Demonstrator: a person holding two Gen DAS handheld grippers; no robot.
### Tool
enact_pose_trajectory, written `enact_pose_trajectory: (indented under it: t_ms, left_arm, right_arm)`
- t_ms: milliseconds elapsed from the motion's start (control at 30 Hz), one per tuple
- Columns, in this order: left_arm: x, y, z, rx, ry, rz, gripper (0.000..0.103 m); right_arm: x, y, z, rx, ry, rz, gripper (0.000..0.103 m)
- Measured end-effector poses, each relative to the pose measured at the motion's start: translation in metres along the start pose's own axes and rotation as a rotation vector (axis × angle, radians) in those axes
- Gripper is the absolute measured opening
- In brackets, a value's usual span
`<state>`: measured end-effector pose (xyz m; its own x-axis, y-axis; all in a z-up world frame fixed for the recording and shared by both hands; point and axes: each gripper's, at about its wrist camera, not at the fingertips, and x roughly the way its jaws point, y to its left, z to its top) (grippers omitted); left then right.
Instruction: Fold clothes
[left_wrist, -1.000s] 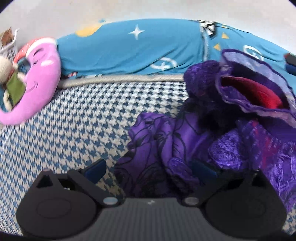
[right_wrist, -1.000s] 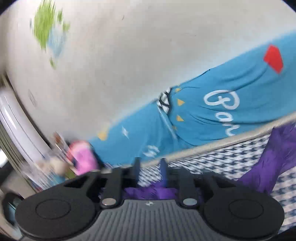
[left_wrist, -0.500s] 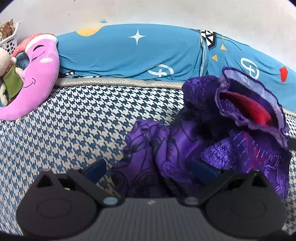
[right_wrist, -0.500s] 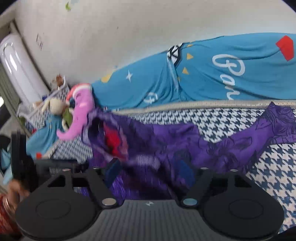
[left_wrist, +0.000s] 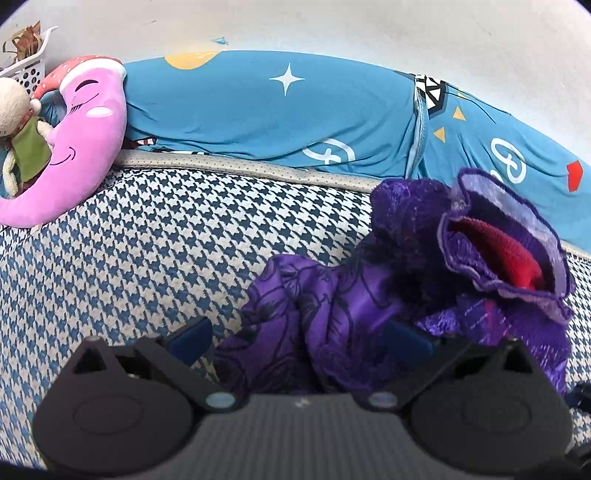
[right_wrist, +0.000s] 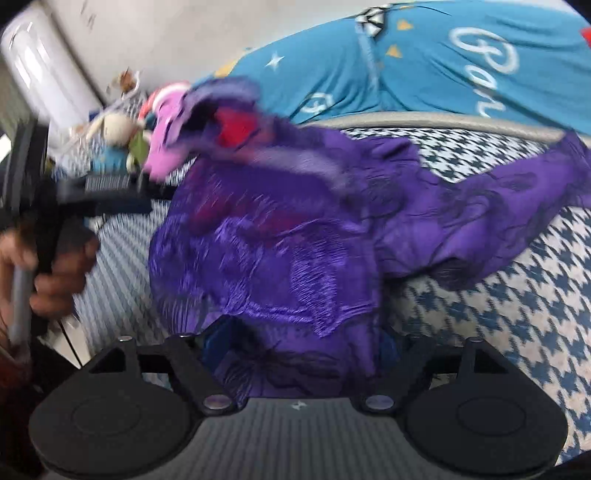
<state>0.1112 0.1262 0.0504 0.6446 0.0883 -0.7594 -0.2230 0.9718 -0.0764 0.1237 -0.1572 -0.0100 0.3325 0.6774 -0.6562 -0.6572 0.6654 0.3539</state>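
Note:
A crumpled purple garment (left_wrist: 332, 306) with a dark floral print and a frilled neck showing red lining (left_wrist: 498, 243) lies on the blue-and-white houndstooth bed cover (left_wrist: 147, 240). My left gripper (left_wrist: 299, 339) is open, its blue pads wide apart, and the garment's near folds lie between them. In the right wrist view the same garment (right_wrist: 277, 251) is heaped and blurred. Its lower edge drapes between the spread fingers of my open right gripper (right_wrist: 303, 343). A hand (right_wrist: 55, 280) at the left holds the other gripper's handle.
Blue patterned bedding (left_wrist: 258, 122) is bunched along the wall behind the bed cover. A pink moon plush (left_wrist: 85, 140), a small stuffed toy (left_wrist: 14, 107) and a white basket (left_wrist: 29, 62) sit at the far left. A white appliance (right_wrist: 37, 66) hangs on the wall.
My right gripper went from shut and raised toward the wall to open and low over the garment. The left gripper stayed open and the garment's neck settled to its right.

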Motion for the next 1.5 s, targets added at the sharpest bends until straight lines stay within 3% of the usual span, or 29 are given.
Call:
enact_pose_trajectory:
  t_ms: [33,67,100,200,333,500,600,667,733,833,1033,1100,1200,1333,1433,1500]
  left_arm:
    - [0.000,-0.001,0.000,-0.003,0.000,-0.001,0.103]
    - [0.000,-0.001,0.001,-0.008,-0.001,-0.002,0.103]
    - [0.000,-0.001,0.002,-0.013,-0.003,-0.003,0.103]
    - [-0.003,0.002,0.007,-0.040,-0.018,-0.010,0.103]
    - [-0.007,0.008,0.014,-0.089,-0.036,-0.010,0.103]
    - [-0.006,0.010,0.017,-0.122,-0.029,0.002,0.103]
    - [-0.004,0.002,0.015,-0.106,-0.022,-0.004,0.103]
    - [-0.004,-0.005,0.013,-0.093,-0.018,-0.008,0.103]
    - [-0.003,-0.011,0.012,-0.080,-0.014,-0.013,0.103]
    - [-0.001,-0.021,0.012,-0.063,-0.004,-0.019,0.103]
    - [0.008,-0.044,0.009,-0.019,0.053,-0.049,0.103]
    - [0.011,-0.051,0.006,0.002,0.073,-0.059,0.103]
    - [0.014,-0.061,0.000,0.046,0.090,-0.056,0.103]
    - [0.013,-0.071,-0.006,0.094,0.076,-0.038,0.103]
    - [0.007,-0.077,-0.009,0.134,0.059,-0.041,0.103]
    - [0.007,-0.080,-0.010,0.147,0.070,-0.057,0.103]
  right_arm:
    - [0.002,0.005,-0.001,-0.020,-0.004,-0.005,0.053]
    - [0.002,0.008,-0.001,-0.018,-0.008,-0.005,0.030]
    - [0.001,0.010,0.000,-0.008,-0.011,-0.004,0.015]
    - [-0.017,0.015,0.005,0.003,-0.084,-0.045,0.010]
    - [-0.062,0.011,0.016,0.061,-0.254,-0.145,0.009]
    - [-0.126,-0.005,0.024,0.159,-0.463,-0.373,0.008]
    - [-0.151,-0.015,0.023,0.224,-0.543,-0.561,0.008]
    - [-0.163,-0.023,0.021,0.269,-0.575,-0.666,0.010]
    - [-0.170,-0.034,0.018,0.338,-0.592,-0.713,0.016]
    - [-0.175,-0.047,0.012,0.410,-0.599,-0.703,0.018]
    - [-0.174,-0.060,0.013,0.417,-0.558,-0.707,0.027]
    - [-0.170,-0.059,0.011,0.428,-0.528,-0.712,0.044]
    - [-0.165,-0.064,0.009,0.411,-0.435,-0.721,0.056]
    - [-0.162,-0.065,0.006,0.366,-0.311,-0.845,0.067]
    - [-0.170,-0.063,-0.001,0.391,-0.344,-0.872,0.067]
    - [-0.174,-0.059,-0.002,0.384,-0.388,-0.770,0.067]
